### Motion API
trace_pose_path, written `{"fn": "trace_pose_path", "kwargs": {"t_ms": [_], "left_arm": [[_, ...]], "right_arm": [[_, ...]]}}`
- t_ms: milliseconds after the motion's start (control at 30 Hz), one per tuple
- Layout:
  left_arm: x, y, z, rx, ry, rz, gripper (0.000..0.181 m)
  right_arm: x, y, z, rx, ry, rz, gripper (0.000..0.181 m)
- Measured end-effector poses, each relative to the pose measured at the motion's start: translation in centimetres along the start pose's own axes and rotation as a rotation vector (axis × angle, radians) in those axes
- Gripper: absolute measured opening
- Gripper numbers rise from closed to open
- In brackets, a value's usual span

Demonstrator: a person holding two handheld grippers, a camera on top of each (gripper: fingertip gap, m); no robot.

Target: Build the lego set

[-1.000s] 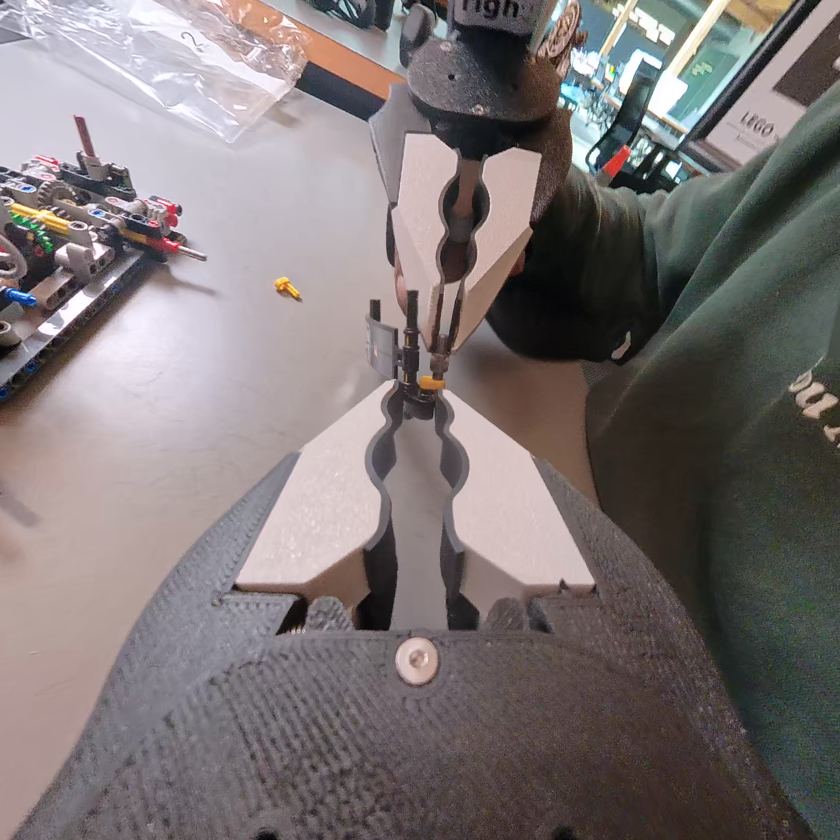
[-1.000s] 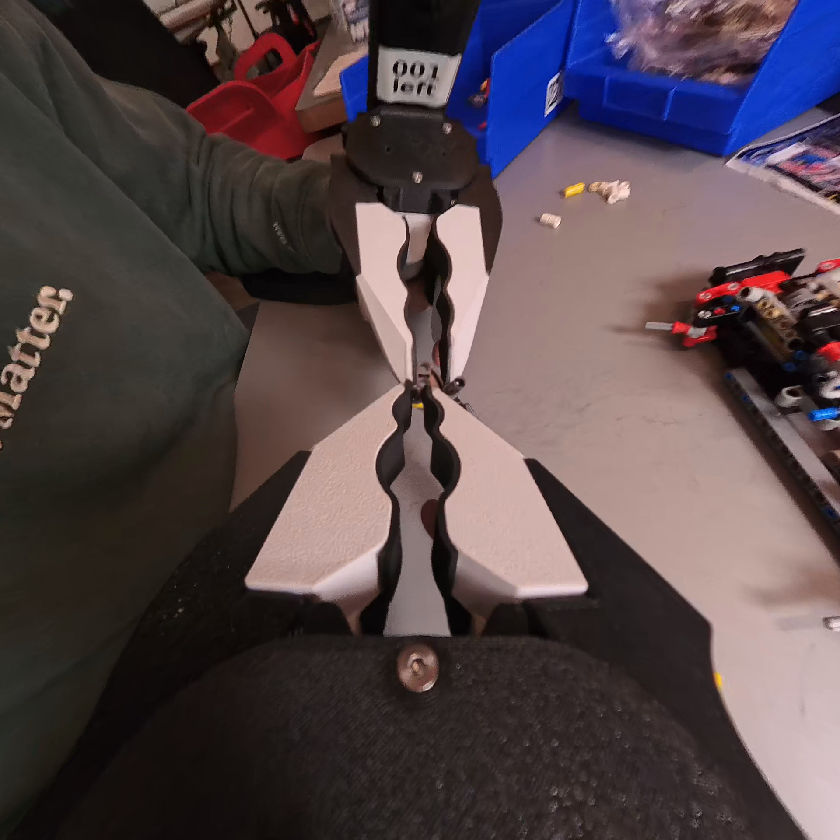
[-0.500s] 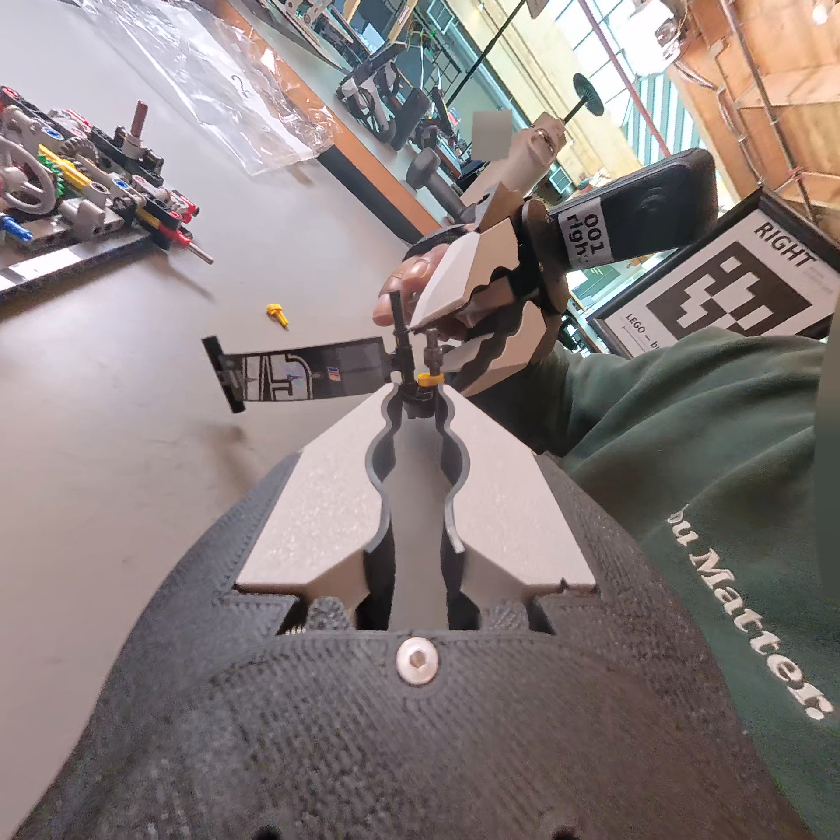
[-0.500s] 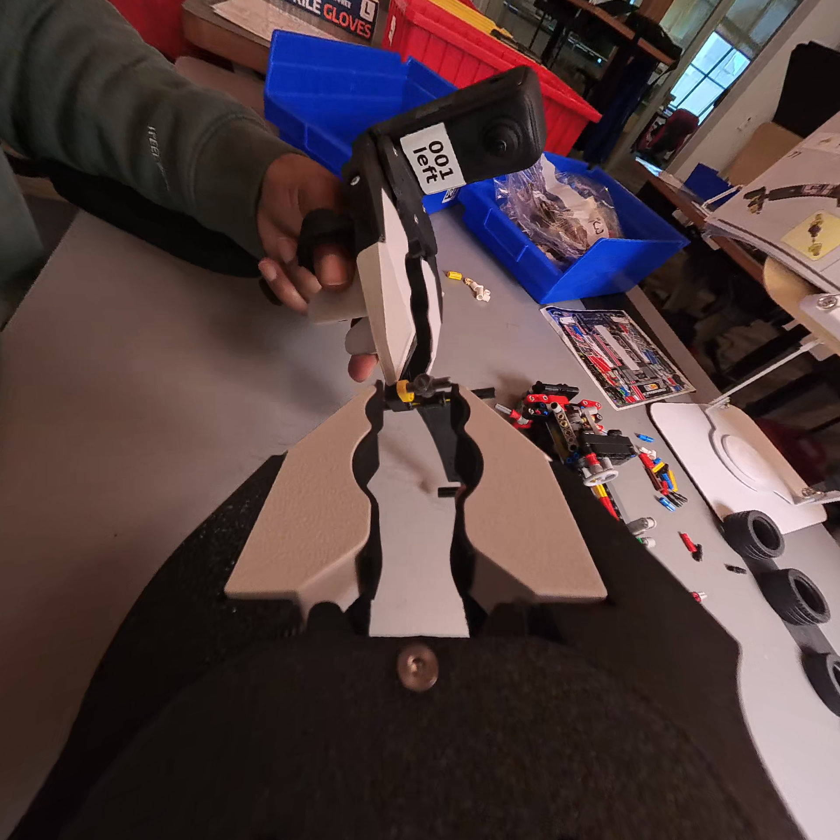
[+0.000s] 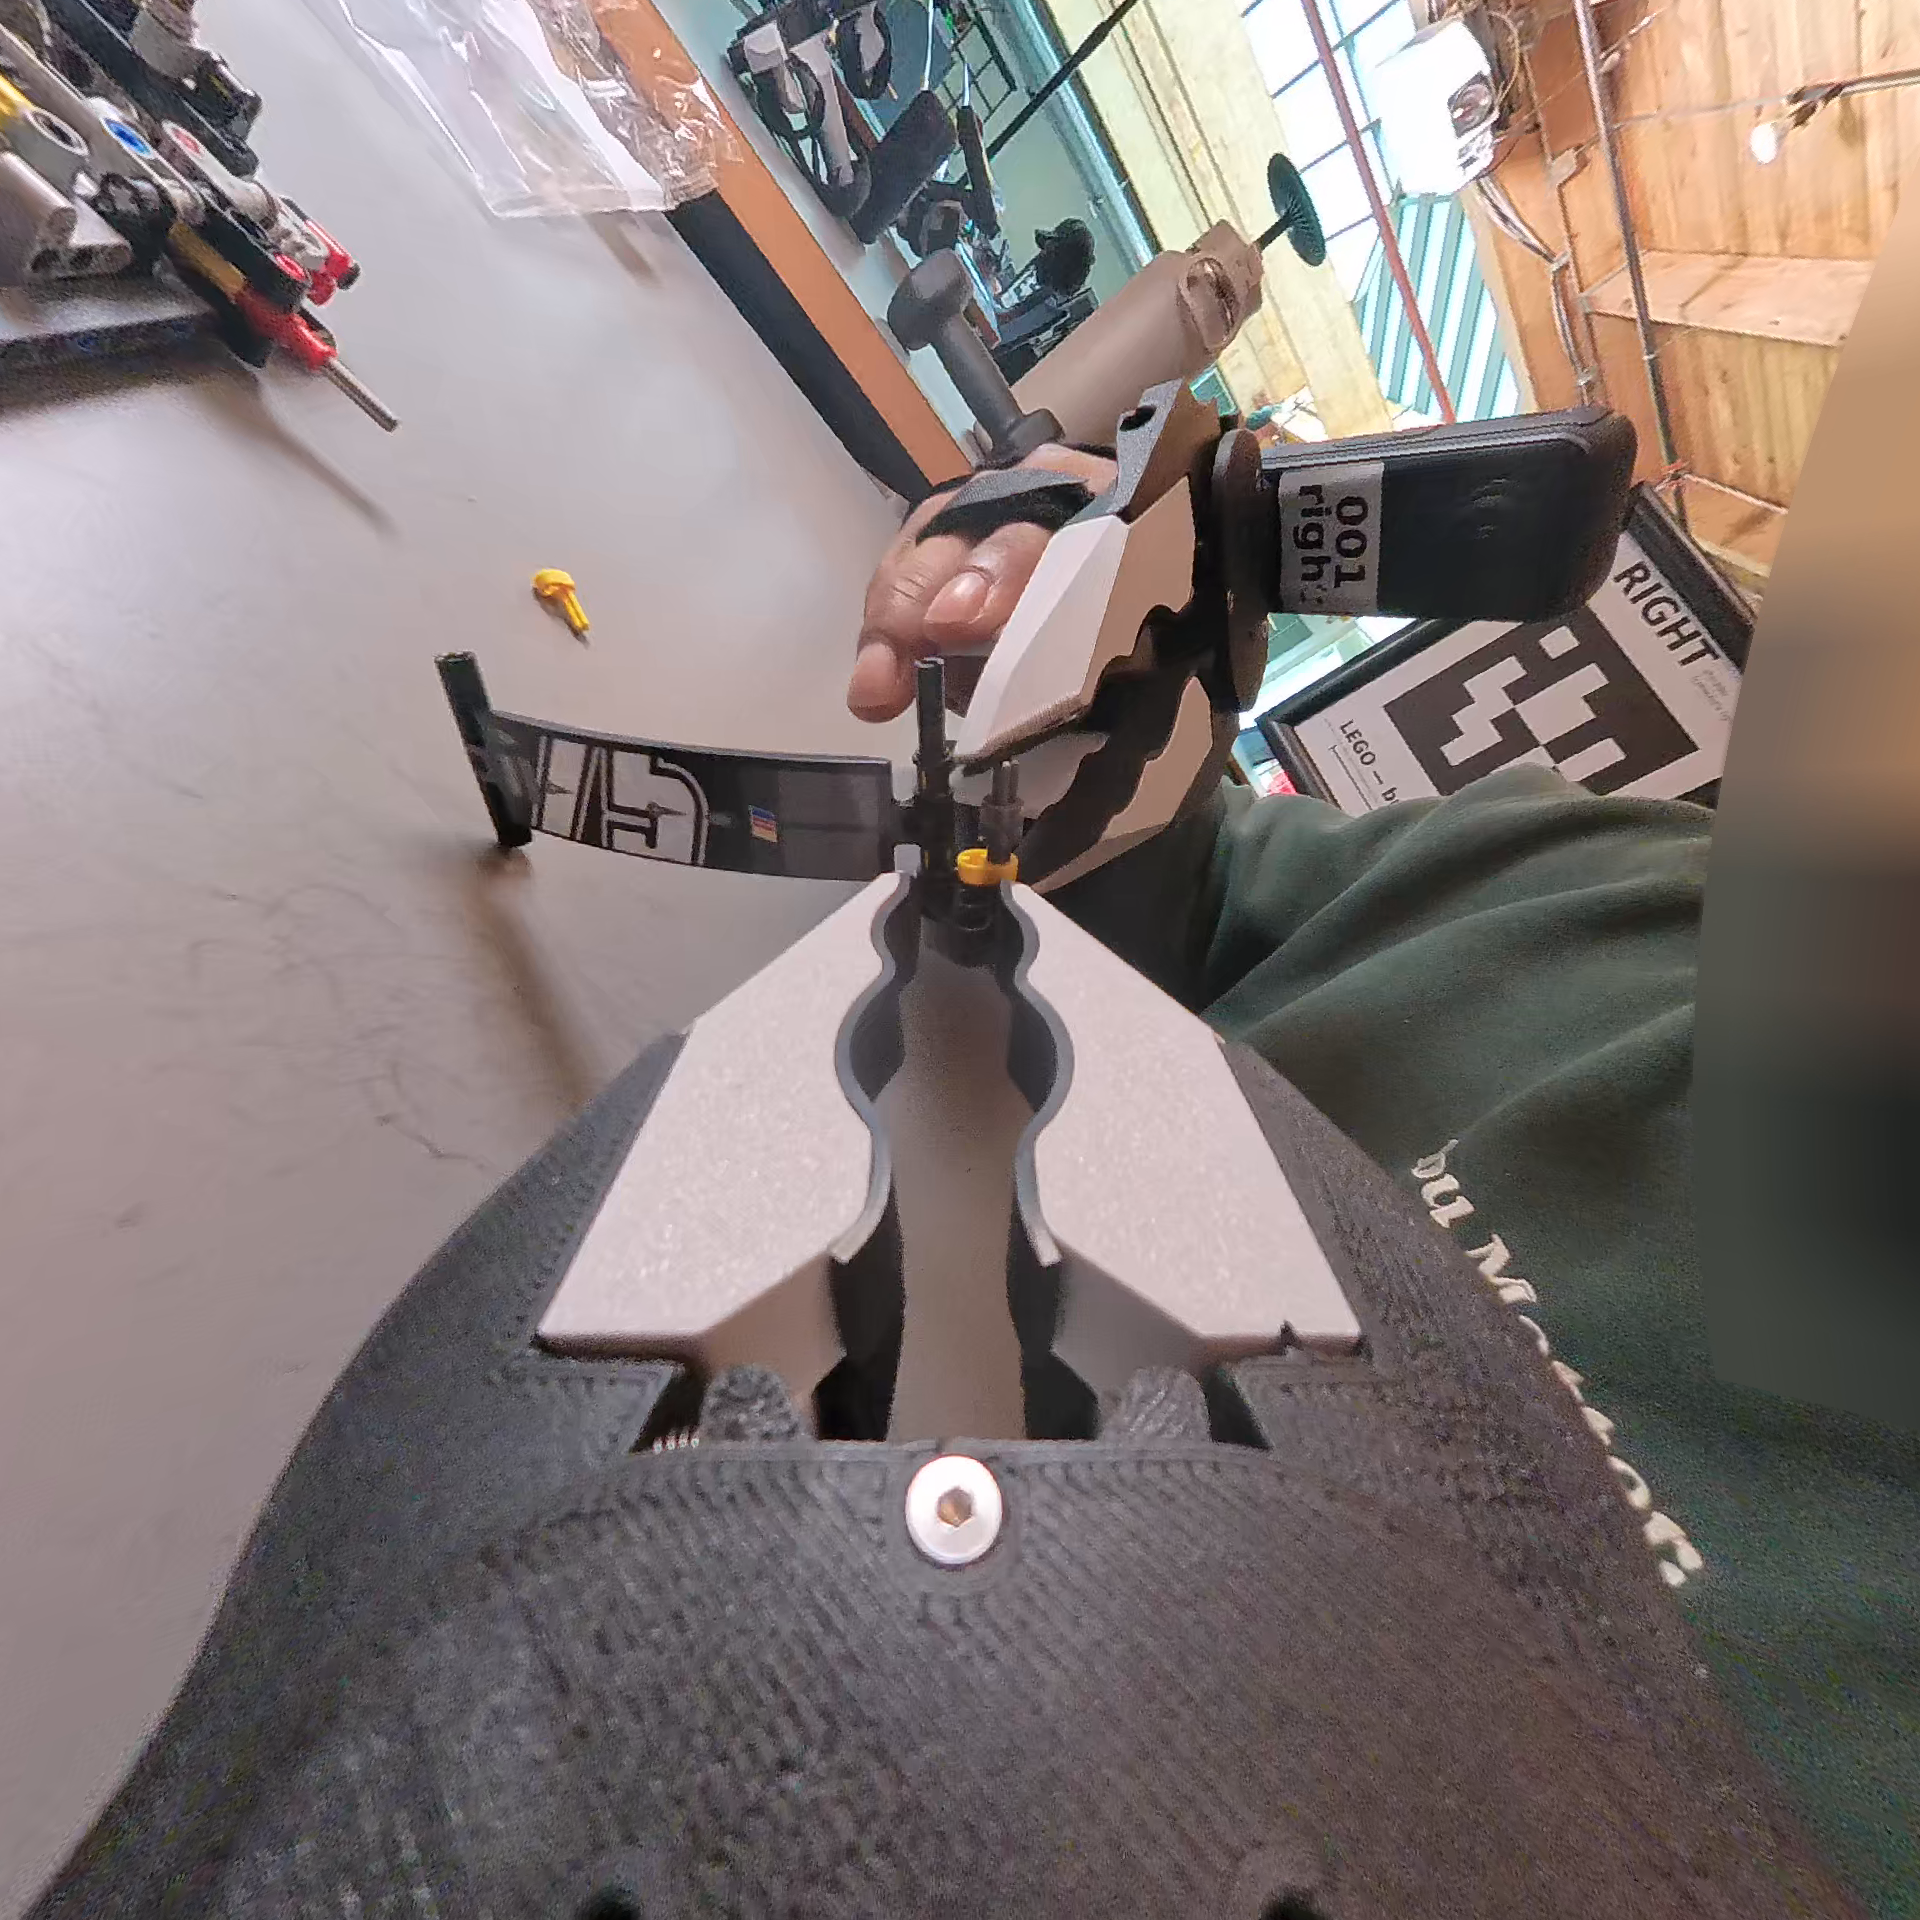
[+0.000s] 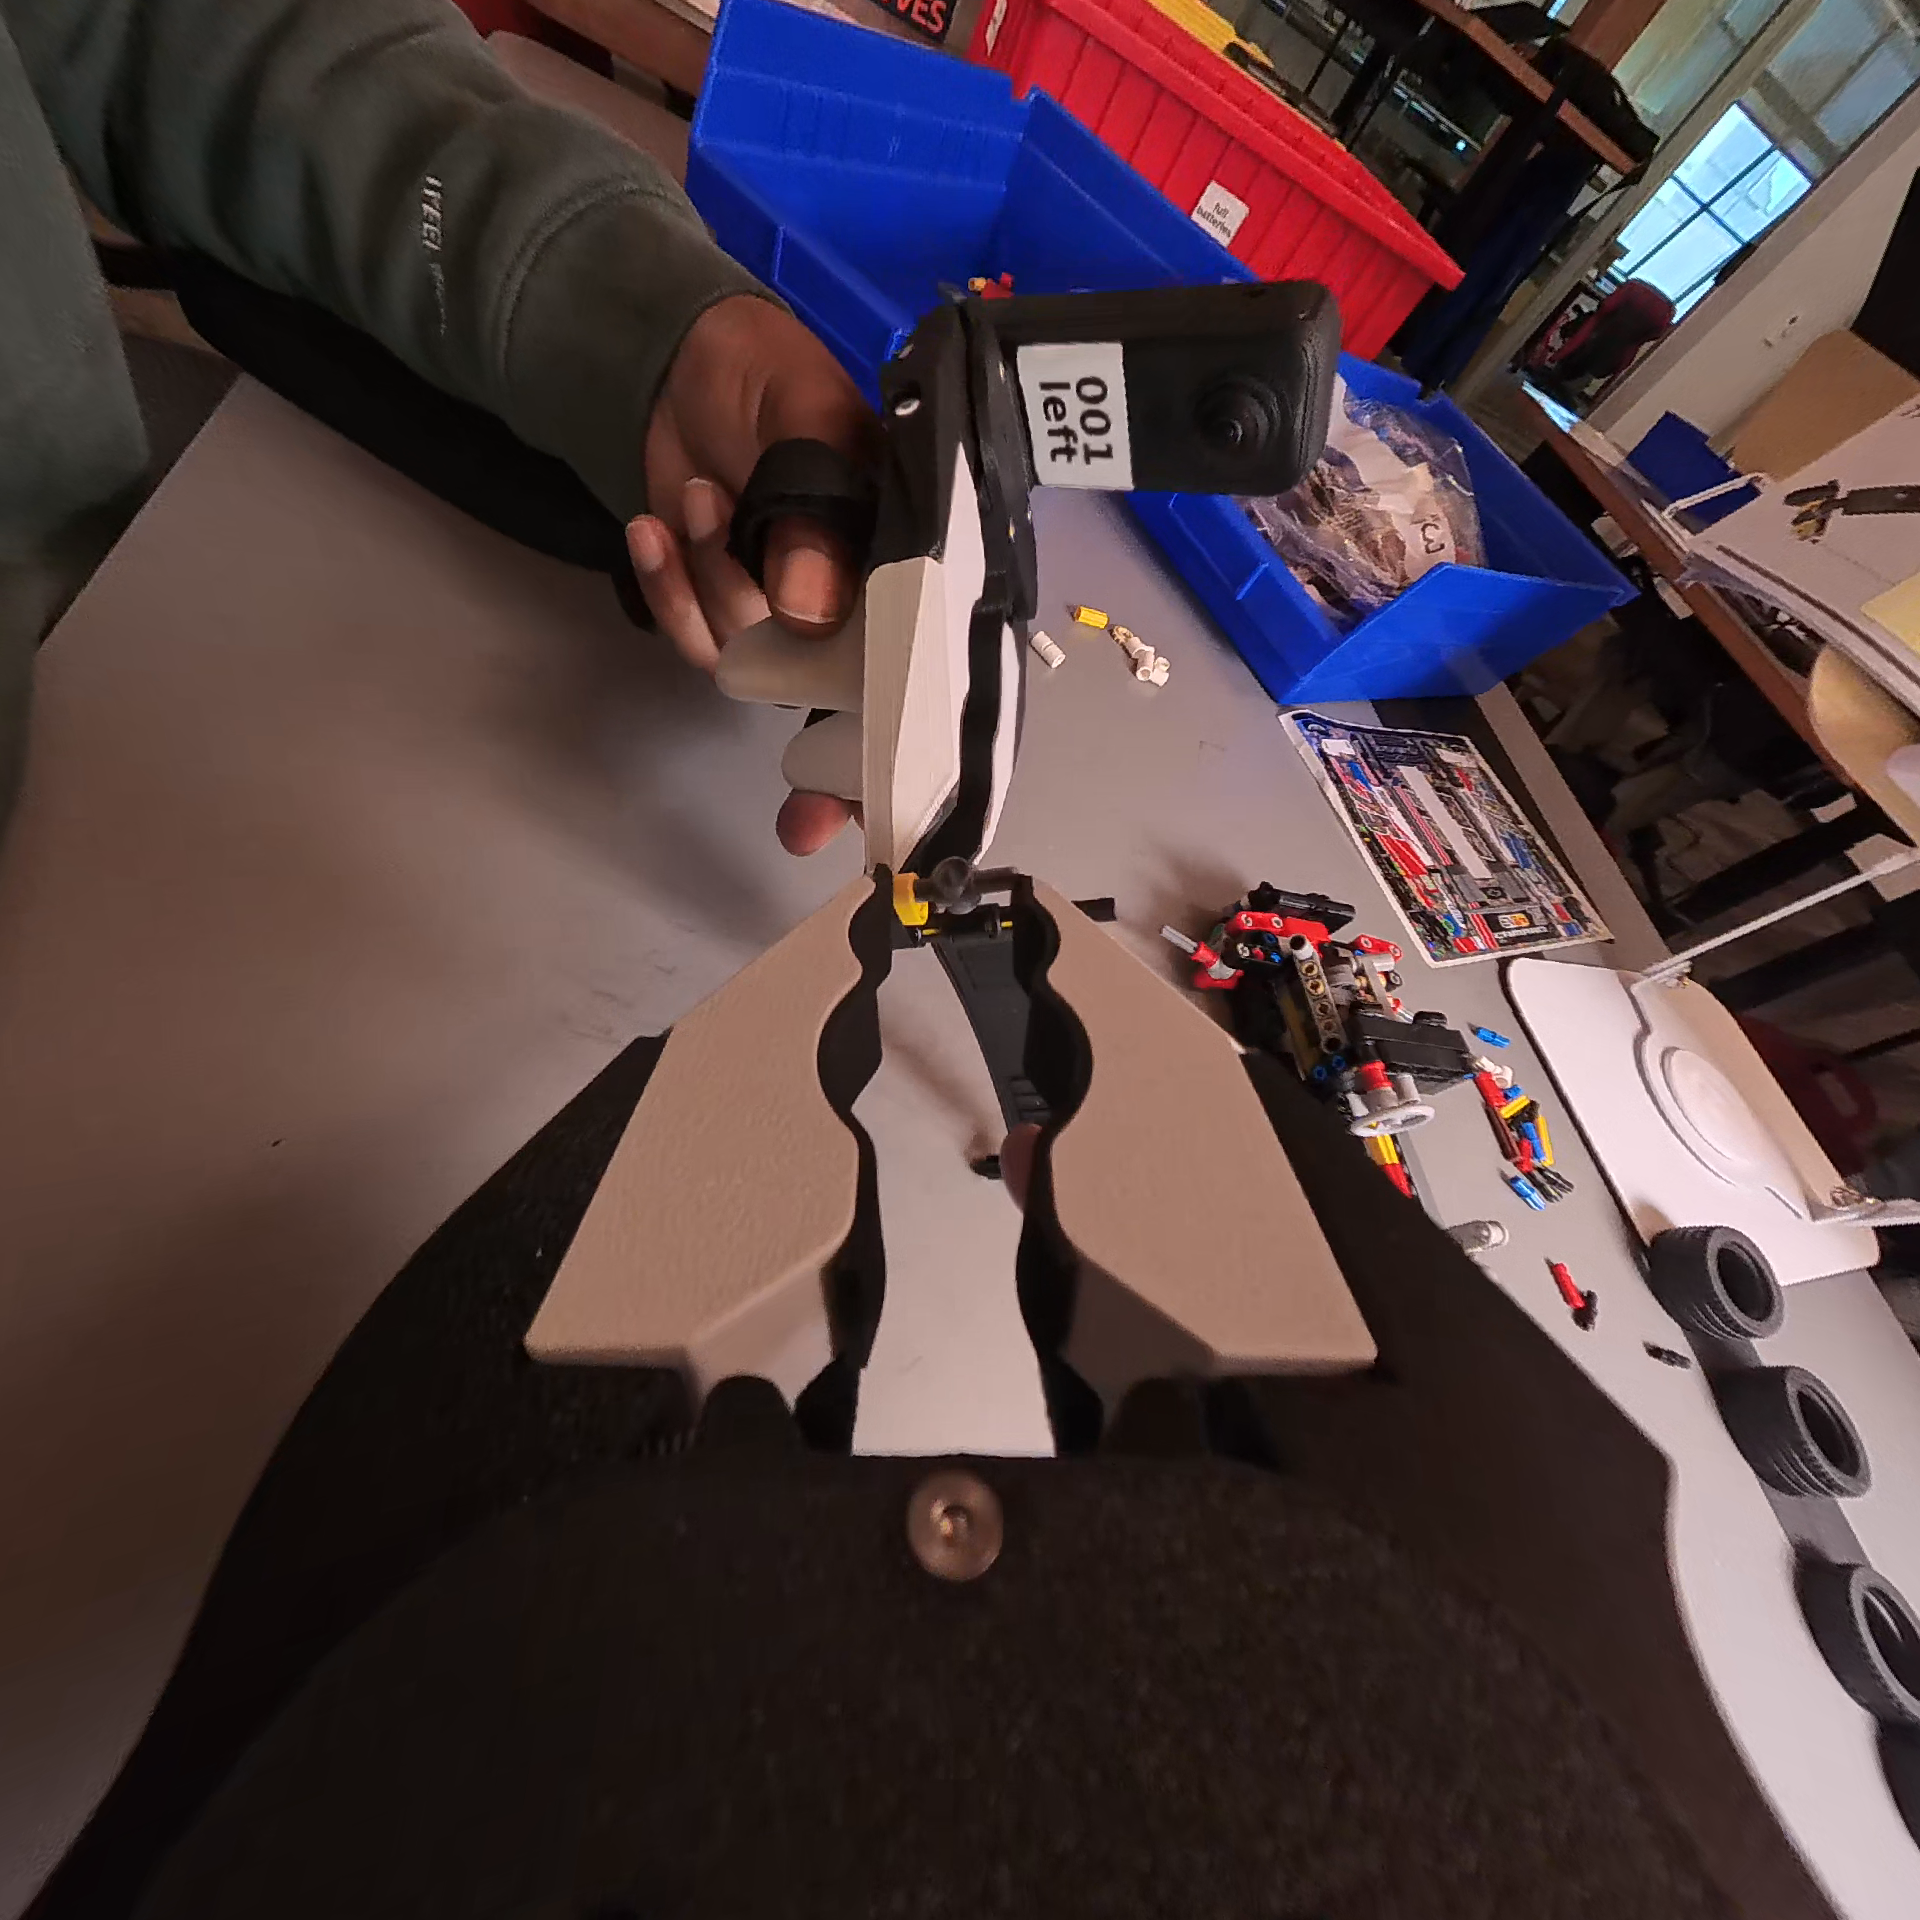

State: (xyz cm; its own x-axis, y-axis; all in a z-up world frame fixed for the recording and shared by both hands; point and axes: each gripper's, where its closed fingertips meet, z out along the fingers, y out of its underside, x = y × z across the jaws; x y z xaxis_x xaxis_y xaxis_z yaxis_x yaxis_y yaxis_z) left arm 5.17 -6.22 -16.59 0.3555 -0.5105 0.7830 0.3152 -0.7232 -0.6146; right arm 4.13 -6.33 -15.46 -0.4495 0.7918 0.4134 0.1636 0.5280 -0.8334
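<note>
My left gripper [image 5: 956, 896] is shut on a small black Lego sub-assembly [image 5: 940, 831] held above the grey table [image 5: 260, 935]. A long black stickered panel [image 5: 675, 800] sticks out of it to the left. A yellow bush [image 5: 977, 864] and a short black pin [image 5: 1003, 802] sit at its right. My right gripper [image 6: 951, 891] meets it tip to tip and closes across the yellow bush [image 6: 909, 900] and the pin [image 6: 987, 883]. The panel [image 6: 987, 997] hangs between its fingers. The right gripper also shows side-on in the left wrist view [image 5: 1013, 810].
The partly built Lego model [image 6: 1340, 1018] lies on the table to the right, also in the left wrist view [image 5: 156, 208]. A loose yellow pin [image 5: 561, 601], a plastic bag [image 5: 561, 114], blue bins [image 6: 935, 187], a sticker sheet [image 6: 1444, 842] and black tyres [image 6: 1714, 1283] lie around. Less than 4 cm separates the two grippers' tips. Both grippers' tips are roughly 15 centimeters from the loose yellow pin [image 5: 561, 601].
Both grippers have tilted and rolled while staying tip to tip. The panel has swung out broadside to the left. The right gripper's fingers stand wider apart than a second ago.
</note>
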Motion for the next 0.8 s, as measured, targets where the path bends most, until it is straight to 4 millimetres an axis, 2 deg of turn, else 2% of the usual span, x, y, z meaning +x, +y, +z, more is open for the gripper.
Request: {"fn": "trace_pose_path", "kwargs": {"t_ms": [133, 333, 467, 533, 800], "left_arm": [[0.0, 0.1, 0.0, -0.004, 0.012, -0.029, 0.011], [0.1, 0.0, -0.2, -0.009, 0.02, -0.015, 0.012], [0.1, 0.3, -0.2, -0.026, 0.03, -0.028, 0.012], [0.1, 0.6, -0.1, -0.042, 0.031, -0.03, 0.012], [0.4, 1.7, 0.3, -0.102, 0.049, -0.044, 0.012]], "right_arm": [[-0.5, 0.1, 0.1, 0.004, -0.029, -0.002, 0.012], [-0.3, -0.2, 0.1, 0.019, -0.026, 0.013, 0.013], [-0.2, -0.3, 0.0, 0.032, 0.005, -0.058, 0.02], [-0.1, -0.2, 0.1, 0.028, 0.014, -0.074, 0.03], [-1.8, -0.2, 0.2, 0.039, -0.091, -0.067, 0.024]]}}
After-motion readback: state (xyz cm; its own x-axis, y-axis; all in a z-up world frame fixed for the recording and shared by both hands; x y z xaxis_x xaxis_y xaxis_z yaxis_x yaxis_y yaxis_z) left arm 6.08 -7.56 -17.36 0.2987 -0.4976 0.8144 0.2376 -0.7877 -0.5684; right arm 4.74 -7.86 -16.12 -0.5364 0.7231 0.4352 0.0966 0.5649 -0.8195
